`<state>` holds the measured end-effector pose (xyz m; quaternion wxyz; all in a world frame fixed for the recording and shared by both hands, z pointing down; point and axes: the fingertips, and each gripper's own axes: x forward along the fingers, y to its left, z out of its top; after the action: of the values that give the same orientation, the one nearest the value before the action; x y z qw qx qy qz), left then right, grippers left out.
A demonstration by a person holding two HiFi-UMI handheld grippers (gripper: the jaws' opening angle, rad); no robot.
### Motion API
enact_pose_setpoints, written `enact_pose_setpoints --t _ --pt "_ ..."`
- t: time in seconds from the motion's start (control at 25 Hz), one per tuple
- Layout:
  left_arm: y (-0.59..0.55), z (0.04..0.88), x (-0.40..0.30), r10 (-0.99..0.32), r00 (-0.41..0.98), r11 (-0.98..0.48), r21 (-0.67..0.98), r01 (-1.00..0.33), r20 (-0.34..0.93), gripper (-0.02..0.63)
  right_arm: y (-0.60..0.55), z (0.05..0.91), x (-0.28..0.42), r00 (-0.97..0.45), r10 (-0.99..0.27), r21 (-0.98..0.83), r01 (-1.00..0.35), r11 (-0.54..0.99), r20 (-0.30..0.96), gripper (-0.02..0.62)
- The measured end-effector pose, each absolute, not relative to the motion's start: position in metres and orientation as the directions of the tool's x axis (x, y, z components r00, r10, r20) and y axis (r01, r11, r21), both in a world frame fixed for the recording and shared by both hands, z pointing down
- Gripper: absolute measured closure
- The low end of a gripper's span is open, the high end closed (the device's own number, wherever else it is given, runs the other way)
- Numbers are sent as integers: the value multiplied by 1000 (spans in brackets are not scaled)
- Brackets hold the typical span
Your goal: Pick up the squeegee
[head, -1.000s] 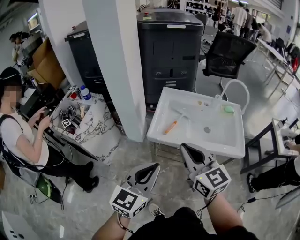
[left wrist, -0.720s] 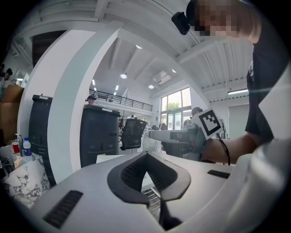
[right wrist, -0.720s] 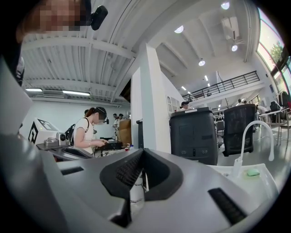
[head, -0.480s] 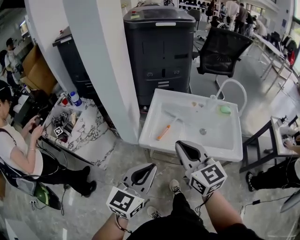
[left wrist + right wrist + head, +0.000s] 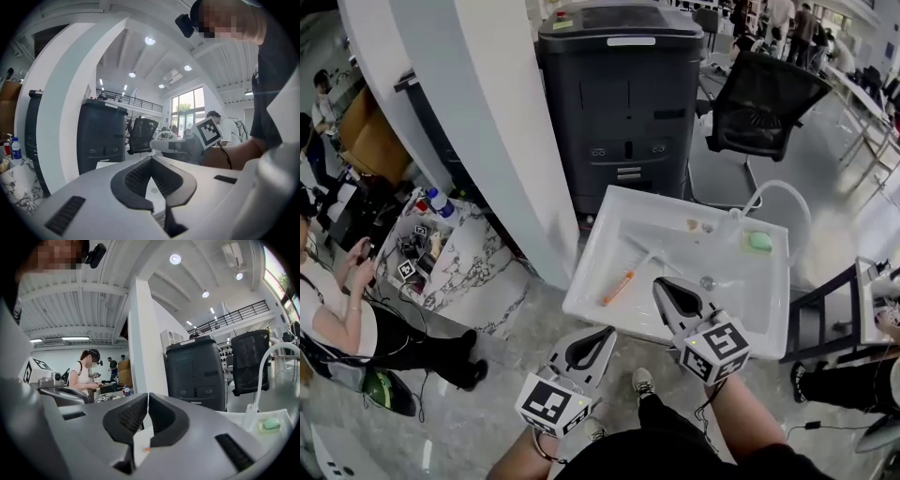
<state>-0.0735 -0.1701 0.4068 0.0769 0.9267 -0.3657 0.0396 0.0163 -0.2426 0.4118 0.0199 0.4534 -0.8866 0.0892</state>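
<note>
Two grippers were held out ahead of the person, each with its jaws drawn together and nothing between them. The left gripper [image 5: 605, 334] was seen over the floor, short of the sink [image 5: 741, 300]. The right gripper [image 5: 662, 286] was seen with its tip over the sink's near edge.

The squeegee [image 5: 621, 281] was found lying flat on the sink's floor, toward the left side. Its orange handle was pointed at the near left corner and its pale blade end was turned toward the middle. It was touched by neither gripper, and it lay near the right gripper's tip, just to the left of it in the head view. A green sponge [image 5: 758, 241] was seen by the far right corner, well apart from the squeegee.

The step in hand was judged to be the approach, with the grasp itself not yet begun. The right gripper was judged the better placed for the pick. For the next move its jaws would have to be opened and its tip lowered into the sink. The jaws would then have to be set across the orange handle before being closed. Because the handle lay flat against the sink's floor, little room was expected beneath it, so a careful descent would be called for.
</note>
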Motion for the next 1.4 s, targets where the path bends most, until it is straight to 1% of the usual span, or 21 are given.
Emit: enact_pose_setpoints --t 0.2,0.44,0.64,0.84,1.04,1.16,1.4 --pt "-206 420 -51 -679 718 -707 125 -696 153 591 -288 441 37 -608 -781 -205 -790 577 145 574" --pt "-243 439 -29 -685 704 -694 128 -709 186 591 -335 487 57 -637 -745 -304 -762 571 198 532" --pt "-265 453 -21 -700 683 -669 143 -729 207 591 -366 539 66 -654 -710 -435 -736 518 260 498" --pt "-283 467 -15 -707 668 -654 144 -743 232 591 -388 586 70 -669 -670 -549 -708 444 322 486" --pt "-296 473 -7 -703 667 -648 164 -744 247 591 -401 628 66 -694 -621 -672 -658 340 365 472" --pt "-297 480 -8 -689 668 -642 191 -743 283 591 -406 650 67 -692 -621 -761 -608 227 368 460" --pt "-298 491 -14 -664 674 -640 221 -736 324 591 -406 686 68 -669 -630 -855 -519 16 394 448"
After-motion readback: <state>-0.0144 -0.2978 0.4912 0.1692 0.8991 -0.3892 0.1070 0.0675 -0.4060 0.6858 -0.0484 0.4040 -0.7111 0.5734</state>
